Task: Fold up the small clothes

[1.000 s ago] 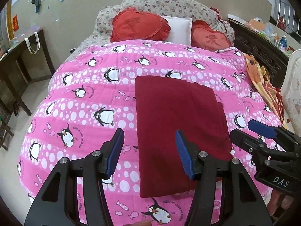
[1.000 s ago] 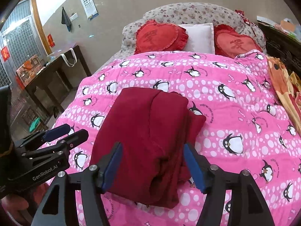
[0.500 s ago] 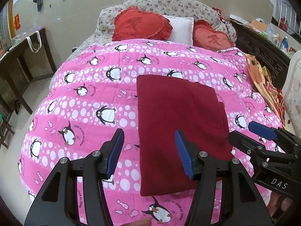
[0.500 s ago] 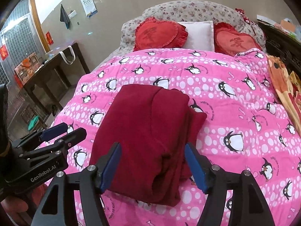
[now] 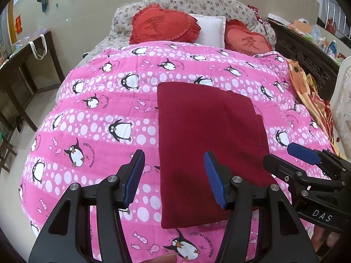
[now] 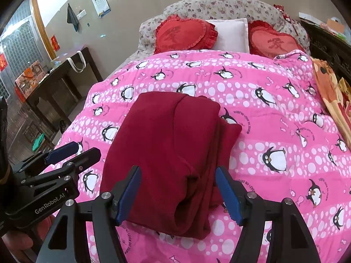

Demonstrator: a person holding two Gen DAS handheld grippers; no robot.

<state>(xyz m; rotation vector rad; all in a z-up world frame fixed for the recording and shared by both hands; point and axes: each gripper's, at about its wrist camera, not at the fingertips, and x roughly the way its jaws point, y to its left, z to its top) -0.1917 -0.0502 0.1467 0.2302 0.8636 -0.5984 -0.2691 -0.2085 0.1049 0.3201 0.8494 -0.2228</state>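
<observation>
Both the left tool (image 5: 173, 175) and the right tool (image 6: 178, 190) hover open and empty above the folded maroon garment (image 5: 208, 144) on the bed (image 5: 92, 118); the next fold calls for gripping its near corners evenly.

1. The quilt (image 5: 92, 118) covers the bed, and the folded garment (image 5: 204, 131) lies flat on it, toward the near end.
2. Behind the quilt, at the head of the bed, two heart cushions (image 5: 162, 26) flank a square pillow (image 5: 211, 29).
3. A blanket (image 5: 307, 92) lies along the quilt's right edge.
4. A worktop (image 6: 59, 81) stands on the floor left of the bed, against the wall, with a bag's handles (image 6: 76, 62) hanging over its edge.
5. The left tool (image 5: 173, 175) hangs above the garment's near left edge; the right tool (image 6: 177, 192) above its near right part, neither touching it.
</observation>
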